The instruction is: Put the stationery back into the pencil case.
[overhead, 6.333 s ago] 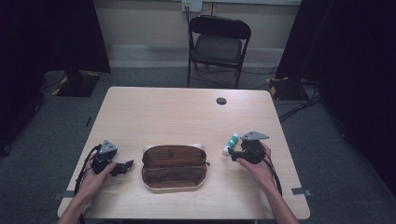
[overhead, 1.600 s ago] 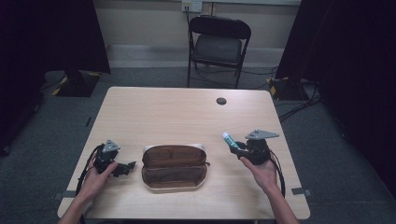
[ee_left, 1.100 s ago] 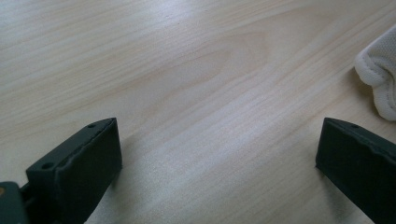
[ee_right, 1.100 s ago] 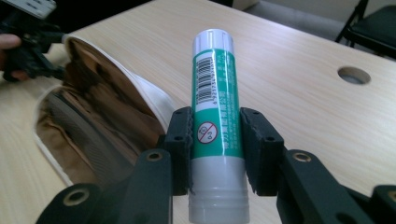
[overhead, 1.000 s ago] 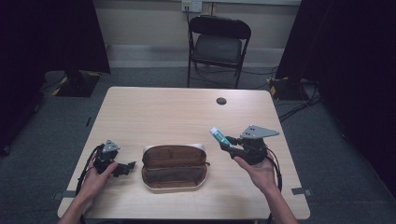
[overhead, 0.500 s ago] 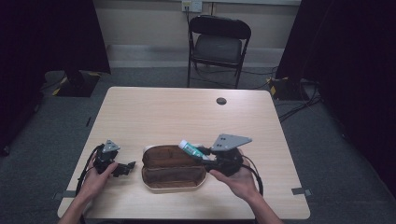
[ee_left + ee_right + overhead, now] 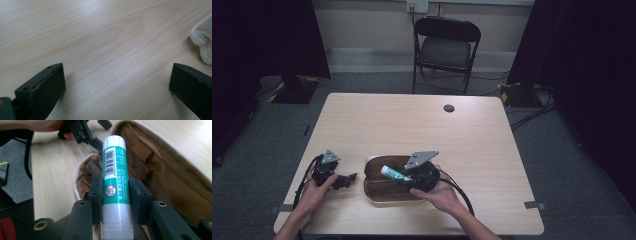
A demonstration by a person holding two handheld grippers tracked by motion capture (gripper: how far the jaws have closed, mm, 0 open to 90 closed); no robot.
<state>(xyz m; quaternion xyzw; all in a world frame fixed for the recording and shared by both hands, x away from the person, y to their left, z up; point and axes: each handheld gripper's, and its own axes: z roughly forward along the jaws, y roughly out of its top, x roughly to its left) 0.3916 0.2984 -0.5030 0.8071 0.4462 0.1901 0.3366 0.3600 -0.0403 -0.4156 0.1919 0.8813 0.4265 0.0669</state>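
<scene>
A green and white glue stick (image 7: 115,182) is clamped between the jaws of my right gripper (image 7: 115,188), which is shut on its lower half. In the high view the right gripper (image 7: 406,176) holds the glue stick (image 7: 393,173) pointing left, just above the open brown pouch (image 7: 379,187) lying near the table's front edge. The pouch's tan lining (image 7: 162,172) lies beneath the stick. My left gripper (image 7: 348,179) rests on the table left of the pouch, open, with bare wood between its jaws (image 7: 117,80). The pouch's white edge (image 7: 202,40) shows to its right.
A small black round disc (image 7: 449,108) sits at the back of the wooden table (image 7: 412,125). A black folding chair (image 7: 446,47) stands behind the table. Cables lie on the floor at the right (image 7: 532,100).
My right gripper has carried the glue stick leftward and down from the table's right side to over the open pouch. The left gripper has stayed put.
</scene>
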